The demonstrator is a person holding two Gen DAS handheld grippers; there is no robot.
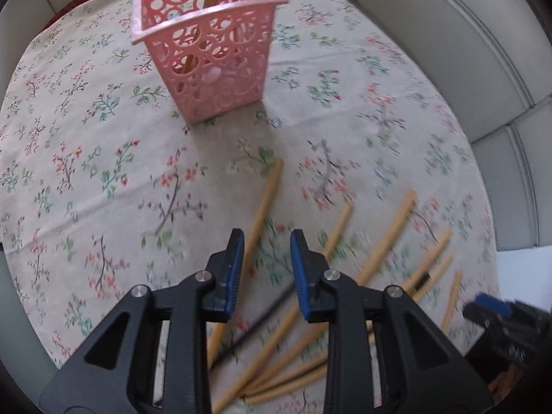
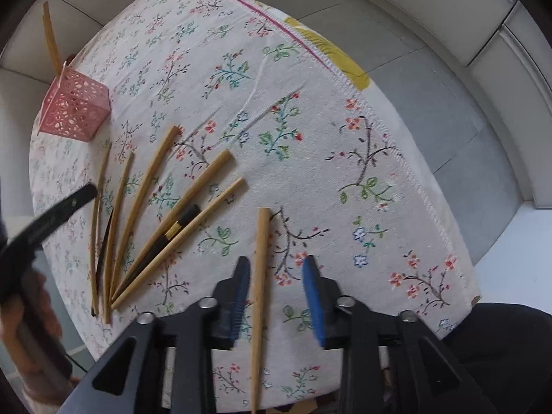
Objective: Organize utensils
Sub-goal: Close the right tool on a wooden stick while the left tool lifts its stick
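Left tongs [image 1: 265, 258]: open, empty, chopsticks [image 1: 386, 241] scattered beneath, pink basket [image 1: 210, 51] ahead (two sticks already stood inside). Right tongs [image 2: 277, 283]: open, one chopstick [image 2: 259, 276] bracketed, ungripped. Step judged: pickup; closing is called for next.

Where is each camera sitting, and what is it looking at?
Left wrist view: sits on the left gripper, facing across the table to the pink basket; its open fingers show.
Right wrist view: sits on the right gripper, looking down at one wooden chopstick between its open fingers; the person's hand shows at the left edge.
Both views share the basket, the scattered chopsticks and the floral cloth.
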